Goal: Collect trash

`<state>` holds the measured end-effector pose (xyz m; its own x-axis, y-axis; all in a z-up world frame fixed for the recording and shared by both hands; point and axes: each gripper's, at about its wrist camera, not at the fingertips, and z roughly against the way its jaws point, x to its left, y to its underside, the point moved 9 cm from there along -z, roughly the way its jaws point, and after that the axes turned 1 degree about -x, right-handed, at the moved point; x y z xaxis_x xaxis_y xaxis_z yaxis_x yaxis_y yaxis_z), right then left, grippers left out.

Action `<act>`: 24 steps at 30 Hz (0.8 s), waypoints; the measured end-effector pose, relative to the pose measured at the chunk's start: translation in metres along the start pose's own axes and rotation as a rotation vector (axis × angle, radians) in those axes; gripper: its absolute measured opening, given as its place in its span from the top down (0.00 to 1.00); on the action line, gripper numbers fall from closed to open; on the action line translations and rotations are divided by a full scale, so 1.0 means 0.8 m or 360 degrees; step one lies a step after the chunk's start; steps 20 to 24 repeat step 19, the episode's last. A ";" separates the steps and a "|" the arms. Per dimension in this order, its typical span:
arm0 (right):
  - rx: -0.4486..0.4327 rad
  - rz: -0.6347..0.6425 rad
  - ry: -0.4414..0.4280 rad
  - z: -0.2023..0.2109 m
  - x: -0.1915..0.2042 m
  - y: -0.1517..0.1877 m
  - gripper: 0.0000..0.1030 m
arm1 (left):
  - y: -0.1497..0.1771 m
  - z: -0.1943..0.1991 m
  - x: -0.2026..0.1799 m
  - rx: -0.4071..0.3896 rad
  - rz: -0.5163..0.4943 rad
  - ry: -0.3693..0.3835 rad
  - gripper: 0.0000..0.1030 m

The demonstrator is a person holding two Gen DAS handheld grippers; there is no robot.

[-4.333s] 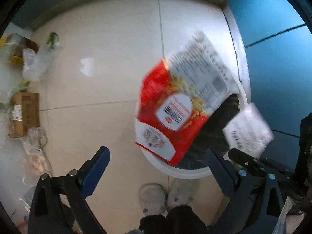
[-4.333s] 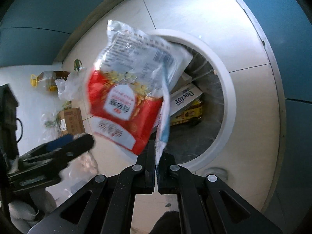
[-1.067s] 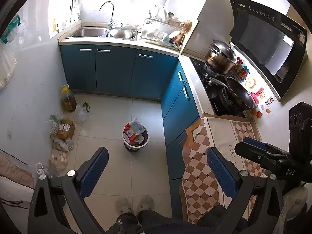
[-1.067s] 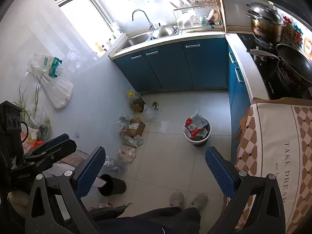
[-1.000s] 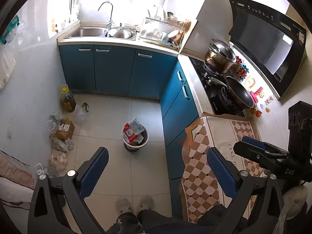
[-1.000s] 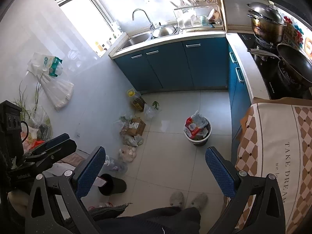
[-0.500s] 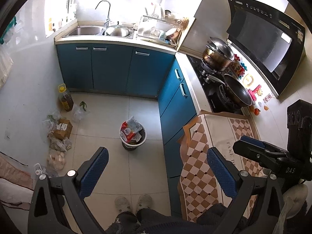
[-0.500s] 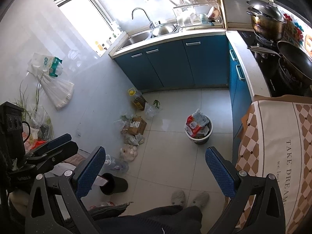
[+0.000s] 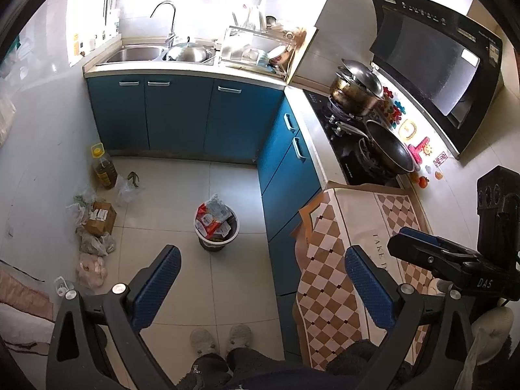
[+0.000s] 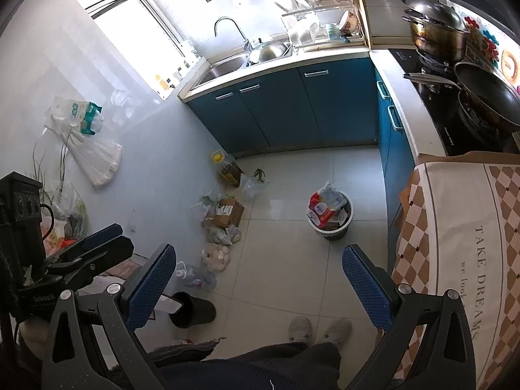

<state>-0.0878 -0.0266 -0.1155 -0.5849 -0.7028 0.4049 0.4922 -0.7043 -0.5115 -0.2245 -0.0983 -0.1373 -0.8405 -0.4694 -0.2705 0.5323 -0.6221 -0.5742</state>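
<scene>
A white trash bin (image 9: 234, 227) stands on the tiled kitchen floor, far below both grippers; it also shows in the right wrist view (image 10: 347, 224). A red and white snack bag (image 9: 209, 217) sticks out of it, seen in the right wrist view as well (image 10: 320, 208). My left gripper (image 9: 263, 287) is open and empty, high above the floor. My right gripper (image 10: 260, 287) is open and empty, at about the same height. Each gripper shows at the edge of the other's view.
Blue cabinets (image 9: 182, 117) line the back and right. Plastic bags, a cardboard box (image 10: 227, 211) and an oil bottle (image 9: 104, 169) lie along the left wall. A checkered cloth (image 9: 344, 260) covers the counter at right. A black slipper (image 10: 191, 313) lies on the floor.
Since 4.3 s ago the right gripper has let go of the snack bag, which now sits in the bin, and both grippers have risen high. In the last second, only slight drift.
</scene>
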 end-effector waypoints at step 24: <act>0.0004 -0.0007 -0.0013 0.005 -0.004 0.002 0.00 | -0.008 0.000 -0.013 -0.0014 -0.0021 0.0012 0.00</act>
